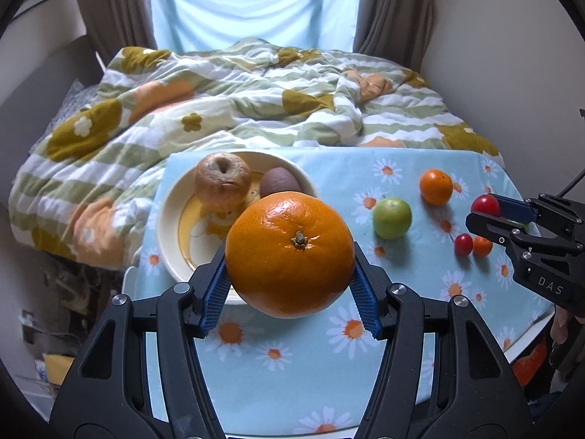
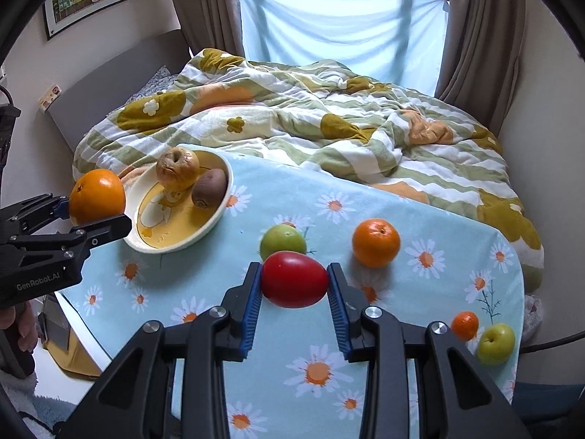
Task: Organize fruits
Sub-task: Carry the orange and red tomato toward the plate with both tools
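Left wrist view, left to right: a cream bowl (image 1: pixel 172 216) is seen at the table's far left corner, on the daisy-print tablecloth (image 1: pixel 278 373). 2 items are held in it, a wrinkled brown apple (image 1: pixel 222 179) and a brown kiwi (image 1: pixel 279 182), touching each other. The left gripper (image 1: pixel 290 289) is closed on a large orange (image 1: pixel 290 254), stem end up, both blue pads pressed to its sides; the fruit is held off the cloth at the bowl's near rim. Further right, a green apple (image 1: pixel 392 218) and a small orange (image 1: pixel 436 187) are noted near each other on the cloth. 2 small tomatoes, 1 red (image 1: pixel 463 244) and 1 orange (image 1: pixel 482 246), lie touching, just below the right gripper (image 1: pixel 488 212).

Right wrist view, left to right: the right gripper's fingers are clamped on a red tomato (image 2: pixel 294 279), carried above the cloth just in front of the green apple. At the table's right edge, a tiny orange (image 2: pixel 464 325) and a yellow-green apple (image 2: pixel 496 344) are recorded just beside each other. A flowered quilt (image 2: pixel 329 117) is spread on the bed behind the table.
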`<state>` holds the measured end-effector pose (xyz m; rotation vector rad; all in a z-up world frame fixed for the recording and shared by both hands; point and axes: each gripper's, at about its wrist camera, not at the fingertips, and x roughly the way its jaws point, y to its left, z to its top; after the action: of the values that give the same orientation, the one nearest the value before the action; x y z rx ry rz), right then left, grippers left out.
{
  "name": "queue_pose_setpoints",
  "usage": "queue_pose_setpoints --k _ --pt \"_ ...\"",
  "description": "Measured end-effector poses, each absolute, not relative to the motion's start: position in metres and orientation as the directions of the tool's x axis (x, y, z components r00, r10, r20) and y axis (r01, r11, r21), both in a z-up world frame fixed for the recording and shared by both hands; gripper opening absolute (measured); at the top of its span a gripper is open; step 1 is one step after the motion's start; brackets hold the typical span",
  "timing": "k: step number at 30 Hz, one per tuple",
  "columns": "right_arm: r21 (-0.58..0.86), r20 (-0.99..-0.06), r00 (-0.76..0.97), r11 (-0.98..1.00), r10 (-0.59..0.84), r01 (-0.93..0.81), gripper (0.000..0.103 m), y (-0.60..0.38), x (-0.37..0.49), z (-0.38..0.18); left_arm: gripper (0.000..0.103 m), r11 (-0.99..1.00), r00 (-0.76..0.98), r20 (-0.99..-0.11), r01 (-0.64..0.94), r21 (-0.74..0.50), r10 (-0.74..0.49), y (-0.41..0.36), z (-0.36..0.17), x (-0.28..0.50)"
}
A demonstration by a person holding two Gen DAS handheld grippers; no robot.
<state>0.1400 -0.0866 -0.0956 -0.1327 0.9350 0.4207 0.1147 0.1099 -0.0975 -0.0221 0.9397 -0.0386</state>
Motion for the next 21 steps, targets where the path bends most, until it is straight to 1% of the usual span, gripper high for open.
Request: queue_pose_setpoints --k 9,16,21 --pt "0.093 -0.811 0.504 0.916 0.297 -0.390 0.032 -0.017 0.154 -0.107 0.066 0.998 0.562 -0.825 0.057 -0.024 -0.052 0.173 -0.118 0.145" --pt "0.104 -0.820 0.501 0.933 0.276 -0.345 0.032 0.017 0.167 -0.120 0.066 0.993 0.504 -0.858 0.103 -0.051 -0.096 0.204 -0.156 0.171" --pt "0.105 -0.831 0.498 0.949 0.248 -0.298 0.032 0.025 0.172 -0.130 0.066 0.988 0.467 -0.877 0.143 -0.050 -0.112 0.211 -0.180 0.188"
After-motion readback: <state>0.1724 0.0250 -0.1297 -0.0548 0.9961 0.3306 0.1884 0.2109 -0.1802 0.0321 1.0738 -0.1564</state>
